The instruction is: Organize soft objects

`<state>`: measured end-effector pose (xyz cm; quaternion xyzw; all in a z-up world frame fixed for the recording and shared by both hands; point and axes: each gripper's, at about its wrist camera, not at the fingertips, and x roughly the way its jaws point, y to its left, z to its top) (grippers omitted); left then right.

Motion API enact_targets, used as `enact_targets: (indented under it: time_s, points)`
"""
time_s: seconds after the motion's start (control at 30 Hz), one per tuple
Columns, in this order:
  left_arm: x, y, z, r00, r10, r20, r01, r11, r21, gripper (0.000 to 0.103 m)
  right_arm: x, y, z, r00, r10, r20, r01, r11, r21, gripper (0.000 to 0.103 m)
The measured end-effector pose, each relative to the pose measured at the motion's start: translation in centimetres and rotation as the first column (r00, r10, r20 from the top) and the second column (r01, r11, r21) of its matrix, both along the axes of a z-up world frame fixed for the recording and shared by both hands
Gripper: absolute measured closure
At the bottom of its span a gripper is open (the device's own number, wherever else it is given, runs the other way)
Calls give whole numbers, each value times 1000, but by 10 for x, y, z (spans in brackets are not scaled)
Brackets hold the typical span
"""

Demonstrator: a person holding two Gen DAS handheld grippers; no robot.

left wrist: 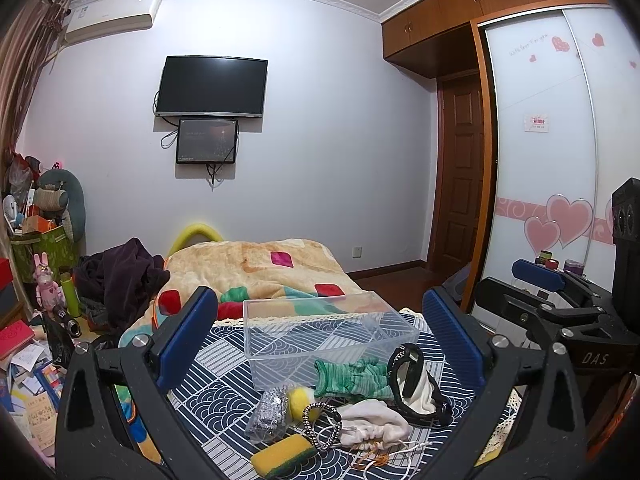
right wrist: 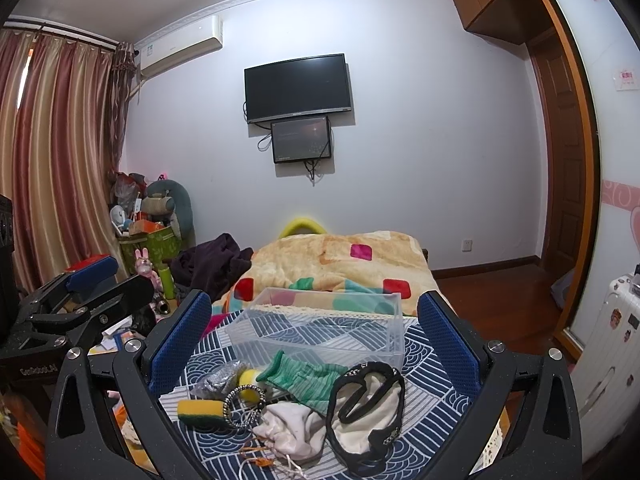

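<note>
A clear plastic bin (left wrist: 328, 332) (right wrist: 328, 324) stands empty on a blue patterned cloth (left wrist: 224, 364) (right wrist: 424, 364). In front of it lie a green knit glove (left wrist: 352, 378) (right wrist: 308, 376), a black-and-cream pouch (left wrist: 416, 384) (right wrist: 368, 408), a white drawstring bag (left wrist: 372, 424) (right wrist: 292, 424), a yellow-green sponge (left wrist: 284, 454) (right wrist: 200, 410), a silver scrubber (left wrist: 270, 410) (right wrist: 222, 376), a yellow puff (left wrist: 300, 400) (right wrist: 250, 376) and a braided ring (left wrist: 320, 424) (right wrist: 240, 404). My left gripper (left wrist: 320, 344) and right gripper (right wrist: 316, 340) are open and empty, above the pile.
A bed with a beige patchwork blanket (left wrist: 260, 268) (right wrist: 340, 260) lies behind the bin. Dark clothes (left wrist: 120, 276), a cluttered green basket (left wrist: 44, 248) and scattered papers (left wrist: 24, 372) fill the left. A wardrobe (left wrist: 560, 140) and a white suitcase (right wrist: 608, 360) stand to the right.
</note>
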<state>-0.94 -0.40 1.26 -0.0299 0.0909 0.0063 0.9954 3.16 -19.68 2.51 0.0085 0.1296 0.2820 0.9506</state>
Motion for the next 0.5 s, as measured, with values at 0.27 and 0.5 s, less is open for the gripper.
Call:
enact_targets:
  time_s: [0.27,0.5]
  points:
    - [-1,-1,-1,1000,-2,3,2,1000,0,0,0,-1,3,1000,-4,-1,4,1000,2,0]
    - [7,2,-7,1000,2,-26,-2,1000,-5,0,3,0,-1,1000,-7,-12,7,1000,2,0]
